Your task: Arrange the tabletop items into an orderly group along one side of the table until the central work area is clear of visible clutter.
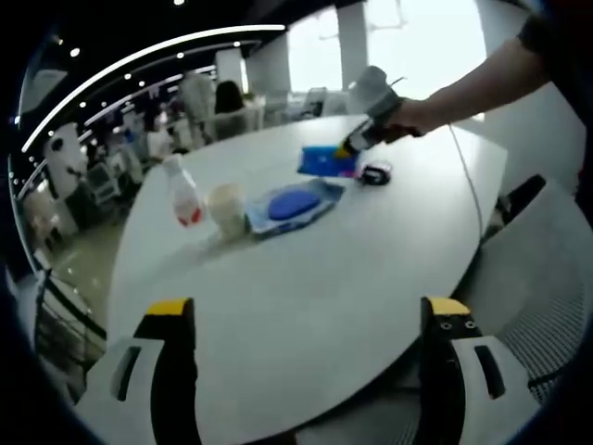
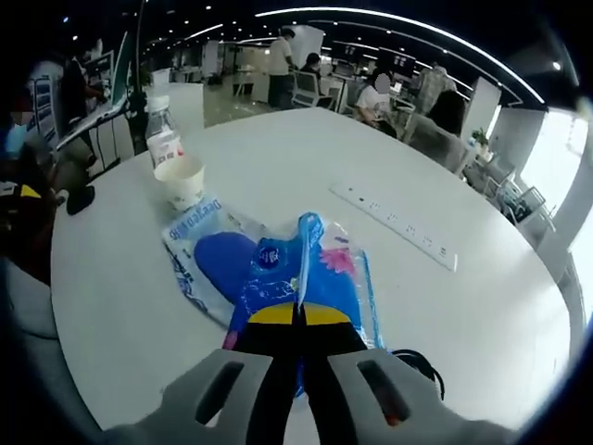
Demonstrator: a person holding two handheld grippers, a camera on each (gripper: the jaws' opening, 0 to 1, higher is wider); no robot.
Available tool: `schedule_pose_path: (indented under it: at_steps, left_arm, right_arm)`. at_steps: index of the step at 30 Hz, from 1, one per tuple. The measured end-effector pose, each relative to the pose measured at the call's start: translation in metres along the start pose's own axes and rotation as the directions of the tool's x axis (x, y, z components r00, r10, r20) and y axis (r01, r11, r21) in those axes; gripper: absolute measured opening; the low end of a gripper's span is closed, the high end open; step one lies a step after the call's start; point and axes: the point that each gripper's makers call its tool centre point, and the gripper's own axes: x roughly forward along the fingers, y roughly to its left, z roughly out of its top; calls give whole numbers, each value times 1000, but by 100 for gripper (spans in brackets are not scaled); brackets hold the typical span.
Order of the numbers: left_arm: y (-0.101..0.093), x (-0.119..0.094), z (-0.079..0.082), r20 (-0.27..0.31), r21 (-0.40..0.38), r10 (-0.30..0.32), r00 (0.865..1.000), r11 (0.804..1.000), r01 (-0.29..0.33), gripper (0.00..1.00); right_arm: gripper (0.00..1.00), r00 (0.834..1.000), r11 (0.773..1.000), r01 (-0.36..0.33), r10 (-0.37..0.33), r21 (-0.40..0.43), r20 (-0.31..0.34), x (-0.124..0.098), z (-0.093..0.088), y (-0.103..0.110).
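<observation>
White desk (image 1: 371, 278) carries bottle (image 1: 183, 190) beside cup (image 1: 227, 208); right gripper (image 2: 299, 311) fingers clamp blue packet (image 2: 320, 278), left gripper (image 1: 310, 320) fingers apart.

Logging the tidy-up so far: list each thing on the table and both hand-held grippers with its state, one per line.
Left hand-held gripper: open, holding nothing, above the table.
Right hand-held gripper: shut on the blue packet, lifting its edge.
Flat pouch: lying flat, partly under the blue packet.
Paper cup: upright.
Bottle: upright, capped.
Power strip: lying flat.
Black cable: lying on the table.
</observation>
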Motion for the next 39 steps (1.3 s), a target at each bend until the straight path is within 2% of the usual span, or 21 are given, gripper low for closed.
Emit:
schedule_pose_path:
  at_steps: [16,28,39]
  left_arm:
    - [0,1,-3,-15,12,0,1000,1000,1,97]
    - [3,1,-5,-19,7,4,1000,1000,-4,96]
    - [3,2,-8,-34,14,5,999,1000,-4,96]
  right_arm:
    - [0,999,998,-50,50,-35,-1,14,7,30]
    - [0,997,996,-75,73,-42,-34,32,1,46]
    - [0,994,996,-83,80,-44,-72,41,-11,49]
